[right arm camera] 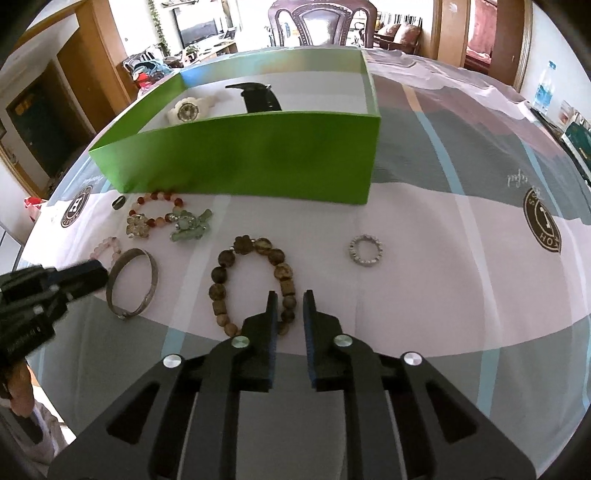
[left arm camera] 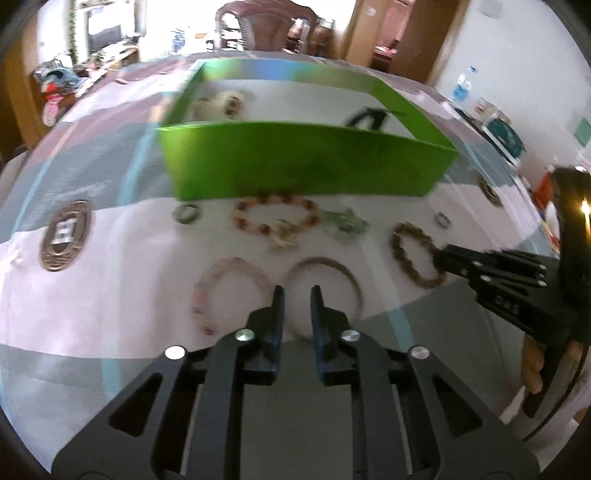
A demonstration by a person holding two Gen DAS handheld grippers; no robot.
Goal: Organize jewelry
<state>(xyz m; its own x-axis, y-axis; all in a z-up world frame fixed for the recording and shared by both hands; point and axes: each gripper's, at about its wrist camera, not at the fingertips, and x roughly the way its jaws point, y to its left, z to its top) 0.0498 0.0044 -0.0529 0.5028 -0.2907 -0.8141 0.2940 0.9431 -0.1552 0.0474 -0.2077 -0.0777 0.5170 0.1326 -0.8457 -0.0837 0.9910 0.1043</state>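
Observation:
A green box (left arm camera: pixel 303 162) (right arm camera: pixel 251 158) stands on the cloth, holding a white watch (right arm camera: pixel 186 110) and a black watch (right arm camera: pixel 258 96). Jewelry lies in front of it: a red bead bracelet (left arm camera: pixel 275 218), a green charm piece (right arm camera: pixel 190 225), a silver bangle (right arm camera: pixel 133 282) (left arm camera: pixel 325 280), a pink bead bracelet (left arm camera: pixel 229 291), a brown bead bracelet (right arm camera: pixel 255 284) (left arm camera: pixel 415 254) and a small silver ring (right arm camera: pixel 365 250). My left gripper (left arm camera: pixel 297 293) is open and empty over the bangle's left side. My right gripper (right arm camera: pixel 290 297) is open and empty at the brown bracelet's near right side.
The table is covered by a pink, grey and blue cloth (right arm camera: pixel 461 258) with round logos (left arm camera: pixel 64 236). A small dark ring (right arm camera: pixel 119 202) lies near the box's left corner. A wooden chair (right arm camera: pixel 321 22) stands behind the table.

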